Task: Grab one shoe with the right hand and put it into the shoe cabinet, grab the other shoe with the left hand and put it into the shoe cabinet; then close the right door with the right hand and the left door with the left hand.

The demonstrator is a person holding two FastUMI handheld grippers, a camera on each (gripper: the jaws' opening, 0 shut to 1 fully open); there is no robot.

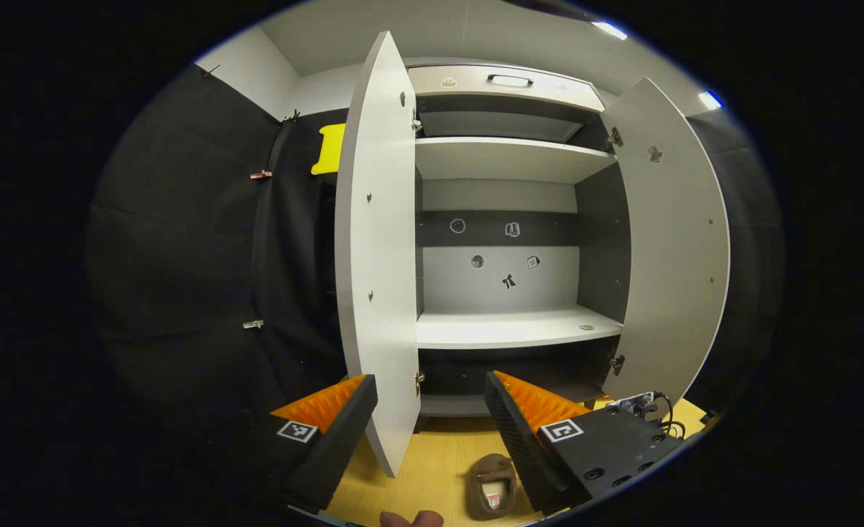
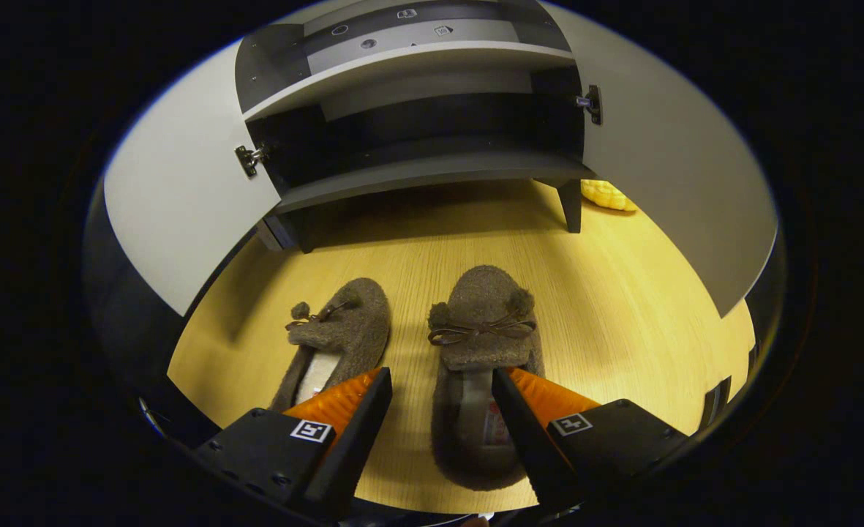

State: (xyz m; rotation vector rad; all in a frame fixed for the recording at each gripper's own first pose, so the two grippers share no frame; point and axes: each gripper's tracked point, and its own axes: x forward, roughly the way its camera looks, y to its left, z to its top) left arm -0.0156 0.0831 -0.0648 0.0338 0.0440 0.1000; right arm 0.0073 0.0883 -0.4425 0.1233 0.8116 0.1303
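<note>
Status: nothing stowed yet. Both slippers lie on the wooden floor [image 2: 622, 293] before the shoe cabinet [image 1: 505, 329], whose left door [image 1: 377, 256] and right door [image 1: 673, 241] stand open.
Right hand-held gripper [image 2: 442, 384]: released, jaws spread over the right slipper [image 2: 479, 351], not clamped. Left slipper [image 2: 340, 337] lies just beside.
Left hand-held gripper [image 1: 432, 399]: released, empty, facing the shelves.
Remaining: both placements, both doors.
Writing: small stickers on the back panel, unreadable.

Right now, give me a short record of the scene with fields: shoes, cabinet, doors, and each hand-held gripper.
shoes: right slipper and left slipper side by side on the floor, toes toward the cabinet
cabinet: shelves hold no shoes
doors: left door and right door both open
right hand-held gripper: open, over the right slipper's heel opening, not gripping
left hand-held gripper: open, facing the cabinet
</note>
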